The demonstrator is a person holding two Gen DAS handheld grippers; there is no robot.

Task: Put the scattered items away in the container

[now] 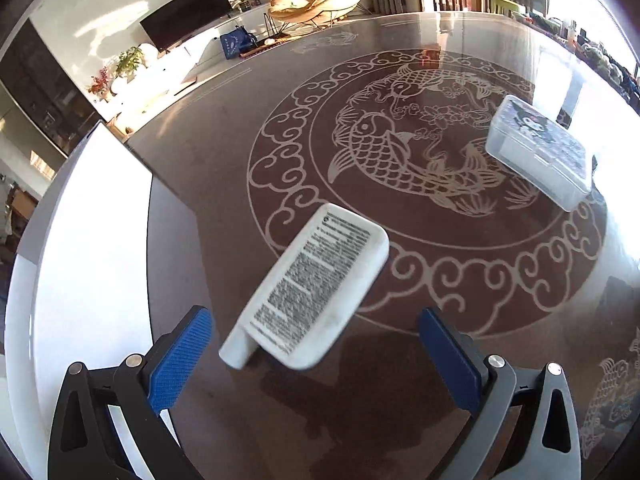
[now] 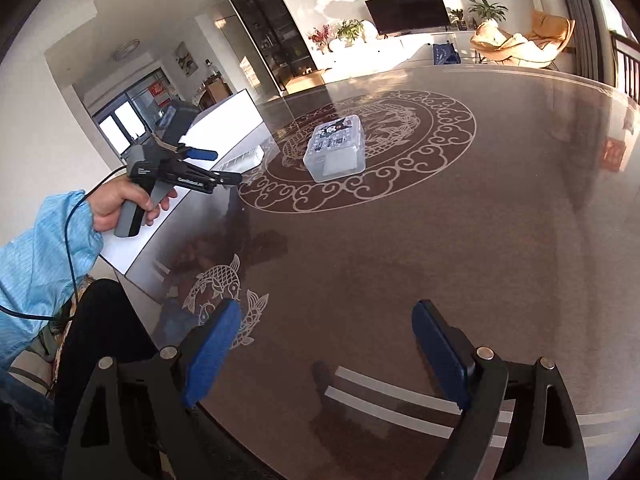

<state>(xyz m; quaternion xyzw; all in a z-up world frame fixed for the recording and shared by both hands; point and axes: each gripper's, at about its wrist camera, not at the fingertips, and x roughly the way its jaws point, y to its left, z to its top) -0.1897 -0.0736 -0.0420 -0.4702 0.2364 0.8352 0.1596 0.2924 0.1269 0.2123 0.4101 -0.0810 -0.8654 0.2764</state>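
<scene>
A white flat pack with black printed text (image 1: 312, 288) lies on the dark glass table just ahead of my open left gripper (image 1: 316, 344), between the lines of its two blue pads, untouched. It also shows in the right wrist view (image 2: 246, 158), partly hidden behind the left gripper (image 2: 224, 168). A clear plastic box with a cartoon lid (image 1: 540, 150) stands closed further off to the right; it also shows in the right wrist view (image 2: 336, 148). My right gripper (image 2: 326, 354) is open and empty above the near table edge.
The round glass table (image 1: 400, 380) carries a koi pattern. A white panel (image 1: 92, 240) lies along its left edge. A chair back (image 2: 400, 396) shows under the glass near the right gripper. A person's hand and blue sleeve (image 2: 44, 248) are at left.
</scene>
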